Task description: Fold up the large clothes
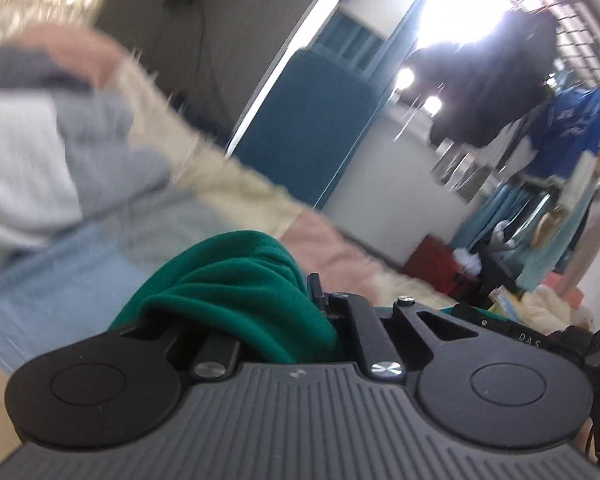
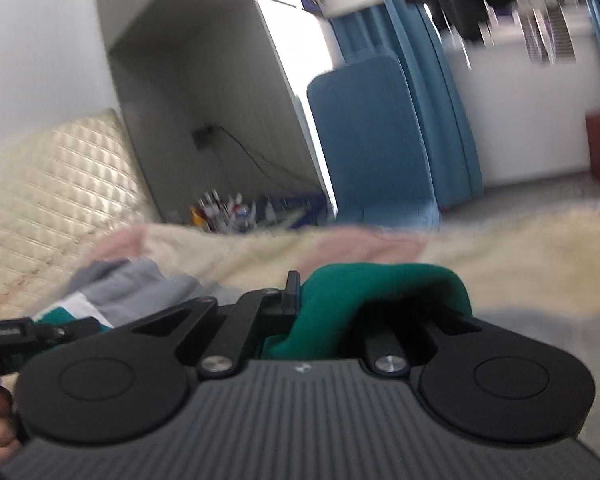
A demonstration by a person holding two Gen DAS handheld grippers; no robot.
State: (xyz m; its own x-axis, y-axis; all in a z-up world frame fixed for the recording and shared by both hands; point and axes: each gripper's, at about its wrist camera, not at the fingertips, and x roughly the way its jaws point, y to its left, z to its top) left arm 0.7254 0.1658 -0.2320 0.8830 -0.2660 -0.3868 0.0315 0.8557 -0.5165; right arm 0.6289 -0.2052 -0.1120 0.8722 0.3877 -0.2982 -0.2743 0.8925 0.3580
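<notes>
The left gripper [image 1: 320, 300] points slightly downward over the bed, and its jaws are closed on a bunch of the green garment [image 1: 236, 288], which spills over its left finger. The right gripper [image 2: 300, 300] has nearly the same tilt and also clamps the green garment [image 2: 372, 300], bunched over its right finger. Beyond lies the cream blanket [image 2: 260, 248] with grey clothes [image 2: 140, 280], then a blue chair [image 2: 372, 140] and curtains [image 2: 452, 112].
</notes>
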